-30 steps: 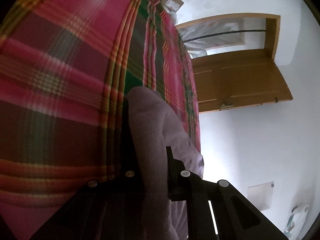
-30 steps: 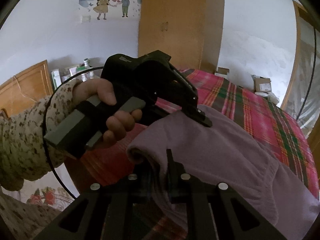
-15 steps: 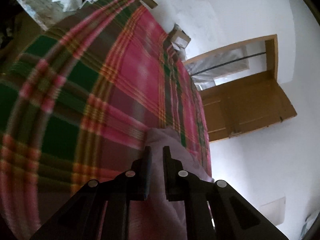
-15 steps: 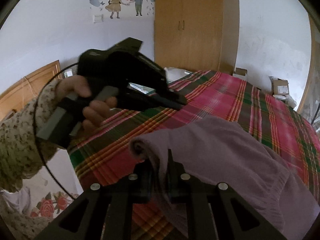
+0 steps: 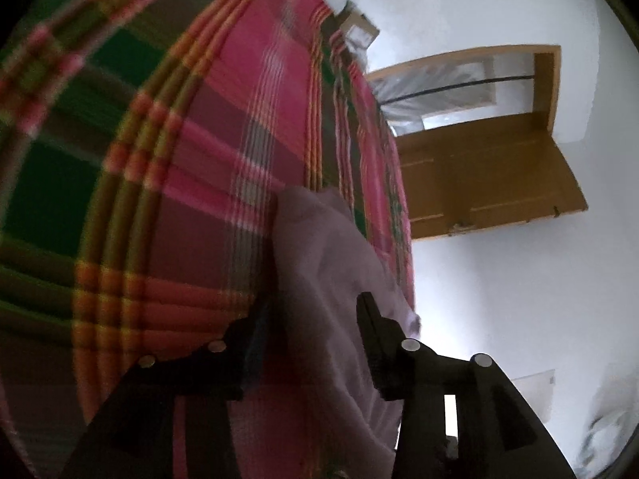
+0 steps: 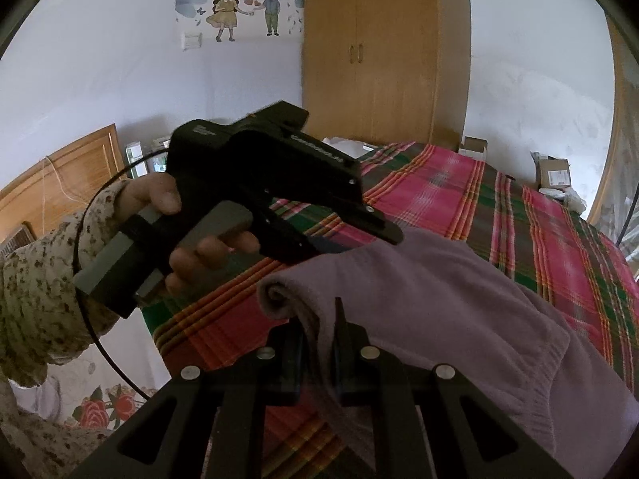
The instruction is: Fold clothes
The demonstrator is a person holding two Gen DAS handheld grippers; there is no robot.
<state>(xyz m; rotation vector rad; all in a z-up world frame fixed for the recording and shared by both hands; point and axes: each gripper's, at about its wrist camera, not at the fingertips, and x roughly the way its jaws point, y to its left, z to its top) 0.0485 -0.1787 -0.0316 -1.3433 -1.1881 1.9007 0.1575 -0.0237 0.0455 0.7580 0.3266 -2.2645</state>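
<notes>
The left gripper (image 5: 315,315) has spread wide around the purple garment (image 5: 335,279).

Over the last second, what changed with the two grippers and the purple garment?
The left gripper had narrowed its fingers half a second ago; now they are spread wide around the purple garment, which lies between them. The right gripper stays clamped on the garment's rolled edge, over the plaid bedspread.

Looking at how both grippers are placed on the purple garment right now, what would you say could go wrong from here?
The left gripper has its fingers spread around a thick fold of the purple garment without clamping it, so the fold may slide out when lifted. The right gripper pinches only a rolled corner, which could unroll and spoil the fold. The garment lies near the edge of the plaid bedspread, so a dropped end might slip off the bed.
</notes>
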